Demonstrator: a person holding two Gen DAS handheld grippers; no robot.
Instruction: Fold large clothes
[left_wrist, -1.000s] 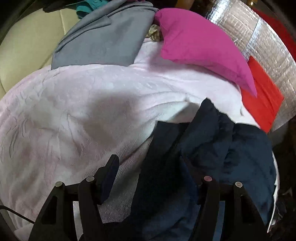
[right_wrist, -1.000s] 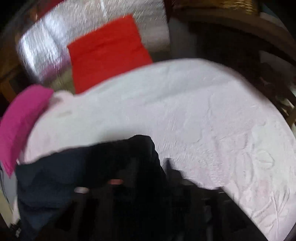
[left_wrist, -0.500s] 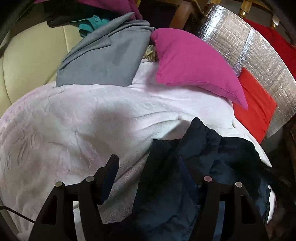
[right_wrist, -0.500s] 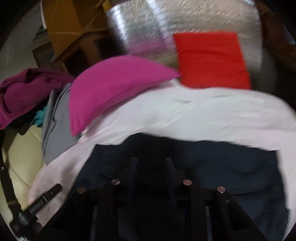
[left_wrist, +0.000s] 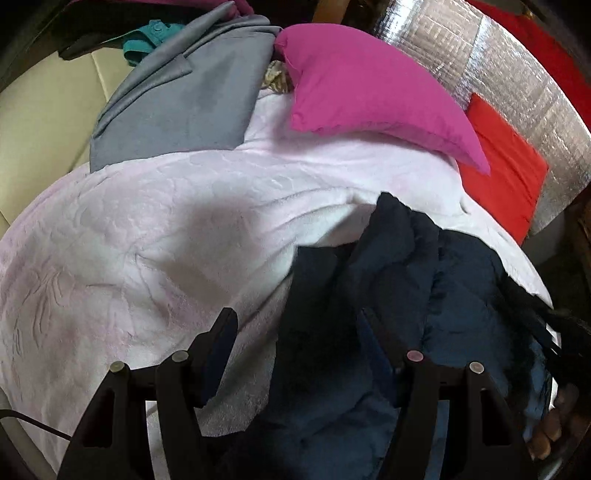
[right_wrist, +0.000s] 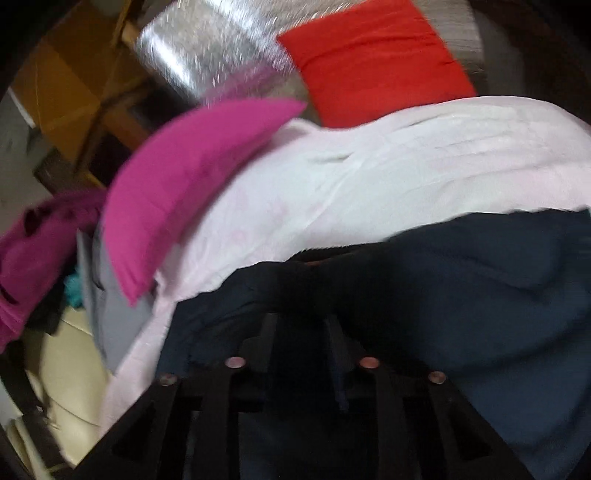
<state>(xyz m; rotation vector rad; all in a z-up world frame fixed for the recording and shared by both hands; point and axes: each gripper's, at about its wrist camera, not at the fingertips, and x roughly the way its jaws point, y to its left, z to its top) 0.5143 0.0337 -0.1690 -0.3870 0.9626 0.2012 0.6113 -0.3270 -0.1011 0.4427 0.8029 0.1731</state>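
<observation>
- A dark navy garment (left_wrist: 388, 295) lies rumpled on the near right part of a pale pink blanket (left_wrist: 147, 240) that covers the bed.
- The left gripper (left_wrist: 299, 325) hangs over the garment's left edge with its jaws apart. One finger is over bare blanket and the other is lost against the dark cloth, so I cannot tell whether it touches; nothing is pinched.
- The right gripper (right_wrist: 301, 328) is low over the same navy garment (right_wrist: 461, 295). Its jaws are opening, with dark fabric showing in the gap between them; this view is blurred, and I cannot tell whether the pads still press on the cloth.
- At the far side a magenta pillow (left_wrist: 369, 92) rests on the blanket, with a red cushion (left_wrist: 506, 170) to its right against a silver foil panel (left_wrist: 517, 74).
- A grey garment (left_wrist: 184, 92) lies at the far left, partly on a cream surface (left_wrist: 44, 122).
</observation>
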